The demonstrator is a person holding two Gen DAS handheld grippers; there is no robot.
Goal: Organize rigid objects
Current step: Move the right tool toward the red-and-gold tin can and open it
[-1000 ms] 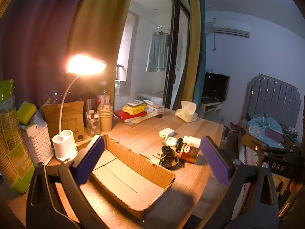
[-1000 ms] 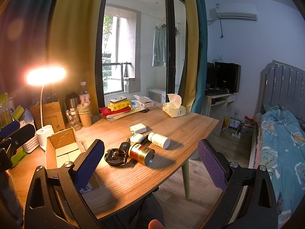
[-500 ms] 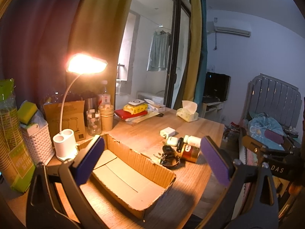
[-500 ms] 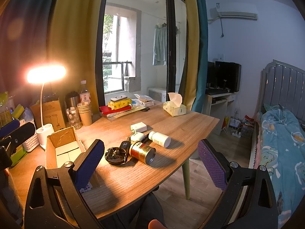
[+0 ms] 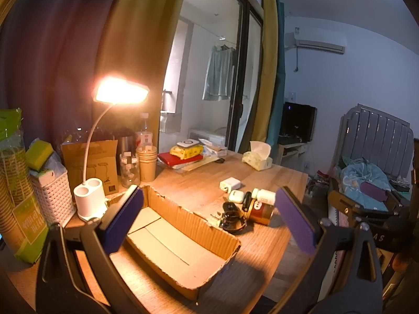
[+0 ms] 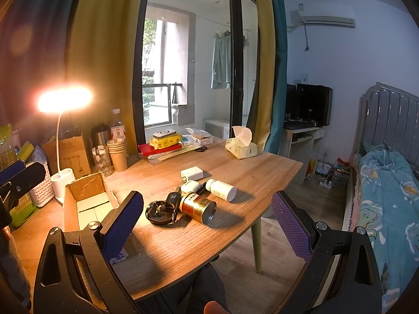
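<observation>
Two empty grippers wait over a wooden desk; nothing has moved in the last second.

Nearest, the left gripper and right gripper hold their jaws spread wide. Beyond, the cardboard box sits empty. Farther, the gold tin, white bottle and charger lie clustered, unsorted.

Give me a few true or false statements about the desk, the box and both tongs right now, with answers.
1. The cardboard box is empty. True.
2. The gold tin stands upright. False: it lies on its side.
3. The left tongs grip the white bottle. False: they are open and hold nothing.
4. The right tongs are open. True.
5. The desk lamp is lit. True.
</observation>
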